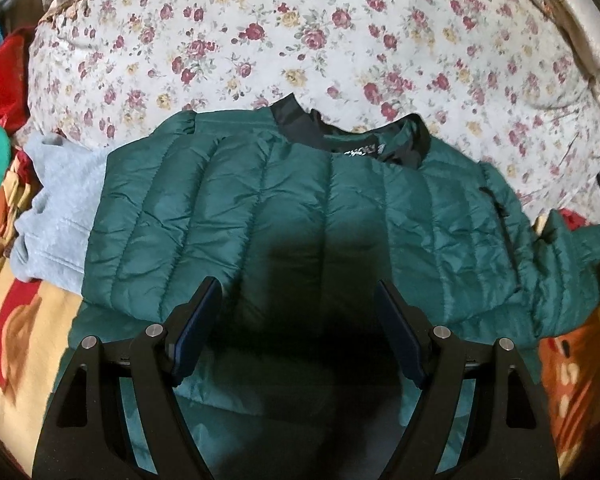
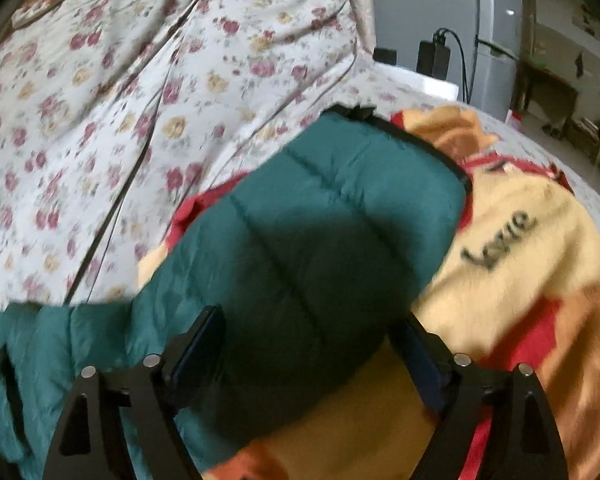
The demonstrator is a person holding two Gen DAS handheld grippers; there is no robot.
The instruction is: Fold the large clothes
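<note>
Jaws apart above blanket point(image 2: 520, 240).

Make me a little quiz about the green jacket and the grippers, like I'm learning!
1. True or false: the left gripper is shut on the jacket.
2. What lies beside the jacket, under its edge: A) a grey garment, B) a blue towel, C) a pair of black jeans?
3. Fill in: behind the jacket's black collar lies a ______-patterned quilt.

Key: 1 false, it is open above the jacket; 2 A; 3 flower.
</note>
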